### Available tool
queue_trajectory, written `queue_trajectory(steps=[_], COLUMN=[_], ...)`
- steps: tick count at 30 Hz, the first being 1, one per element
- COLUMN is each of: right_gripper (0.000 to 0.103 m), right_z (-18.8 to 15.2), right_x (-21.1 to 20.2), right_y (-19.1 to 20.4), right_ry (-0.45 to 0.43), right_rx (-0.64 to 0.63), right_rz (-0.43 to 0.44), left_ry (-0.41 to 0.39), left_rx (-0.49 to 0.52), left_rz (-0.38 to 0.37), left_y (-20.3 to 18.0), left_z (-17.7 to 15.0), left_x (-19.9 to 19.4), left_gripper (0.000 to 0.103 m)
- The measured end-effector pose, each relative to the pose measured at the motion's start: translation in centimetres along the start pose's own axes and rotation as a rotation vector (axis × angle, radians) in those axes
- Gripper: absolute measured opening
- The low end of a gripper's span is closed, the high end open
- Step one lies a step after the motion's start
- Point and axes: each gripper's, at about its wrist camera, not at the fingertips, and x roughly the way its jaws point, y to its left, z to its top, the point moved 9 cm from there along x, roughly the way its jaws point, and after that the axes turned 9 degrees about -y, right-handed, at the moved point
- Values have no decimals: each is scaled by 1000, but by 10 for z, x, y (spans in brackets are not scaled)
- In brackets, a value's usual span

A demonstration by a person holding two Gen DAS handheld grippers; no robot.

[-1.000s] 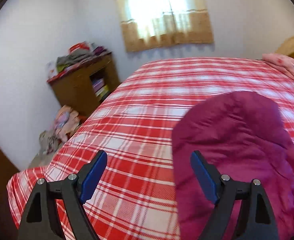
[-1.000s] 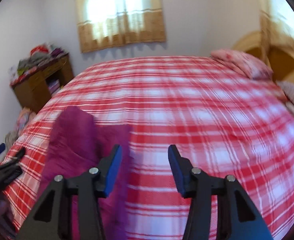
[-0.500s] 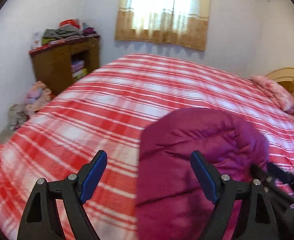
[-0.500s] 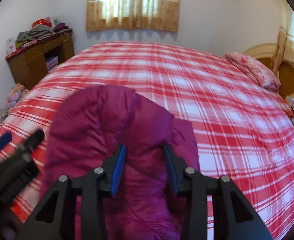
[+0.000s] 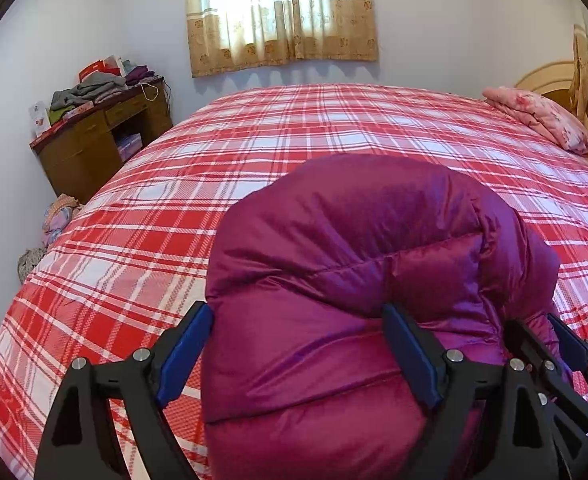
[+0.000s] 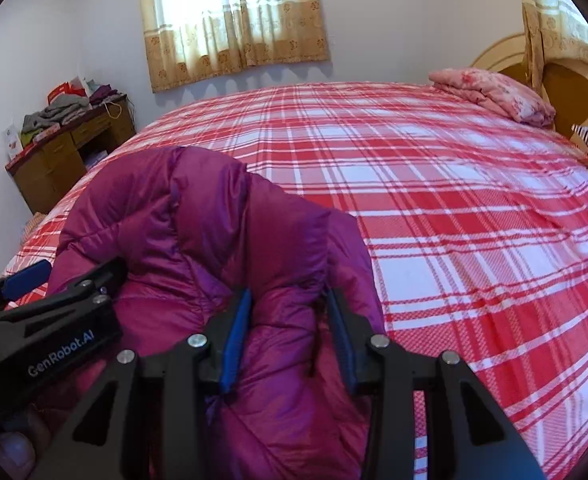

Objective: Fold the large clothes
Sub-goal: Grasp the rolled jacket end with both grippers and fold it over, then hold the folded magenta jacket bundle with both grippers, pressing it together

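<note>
My right gripper (image 6: 288, 320) has its fingers clenched on a thick fold of the puffy magenta quilted down jacket (image 6: 214, 240), pinching the padded fabric near its right edge. My left gripper (image 5: 294, 344) sits wide, its blue-padded fingers released and straddling the jacket's left portion; the left pad lies at the garment's edge over the bedspread, the right pad presses against the puffed fabric, and nothing is truly gripped there.

The jacket lies bunched in a rounded heap on the near part of the bed with the red-and-white plaid cover (image 5: 334, 128), already doubled over itself, well apart from the folded pink floral blanket (image 5: 542, 116) by the headboard.

I judge the fold is partway done and the left side needs securing next. The risk is the slick, air-filled shell: if I pull with only the right side held, the jacket will likely twist or spring open, and the fold will skew. My right fingers may also be holding just the outer layer, so the inner layers could slide out. Closing my left fingers too shallowly would let the shiny fabric slip free.
</note>
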Motion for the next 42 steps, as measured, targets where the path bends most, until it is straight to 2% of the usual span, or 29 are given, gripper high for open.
queue_trajectory(steps=[10, 12, 13, 16, 18, 20, 23, 25, 28, 36, 42], right_gripper=[42, 41, 37, 35, 35, 34, 28, 19, 16, 15, 15], right_z=[-4, 8, 13, 46, 61, 65, 43, 25, 15, 5, 1], right_x=[-1, -12, -16, -33, -33, -23, 10, 27, 33, 40, 41], right_y=[-5, -8, -9, -4, 7, 19, 19, 10, 0, -3, -7], right_ry=[8, 0, -6, -42, -52, -51, 19, 50, 31, 49, 67], right_rx=[31, 19, 21, 28, 27, 33, 43, 87, 104, 110, 107], right_rz=[22, 1, -5, -6, 10, 58, 52, 63, 70, 66, 55], left_ry=[10, 18, 12, -27, -58, -47, 8, 51, 26, 73, 85], left_rx=[16, 10, -5, -87, -134, -162, -143, -149, -205, -209, -183], left_rz=[10, 4, 4, 10, 22, 21, 4, -14, -42, -39, -19], left_y=[-4, 0, 5, 24, 32, 33, 20, 13, 14, 9, 5], left_z=[-2, 4, 10, 37, 51, 53, 34, 16, 10, -5, -9], left_x=[3, -5, -10, -24, -27, -20, 6, 21, 24, 41, 45], left_gripper=[93, 93, 93, 93, 93, 93, 93, 94, 94, 101, 102])
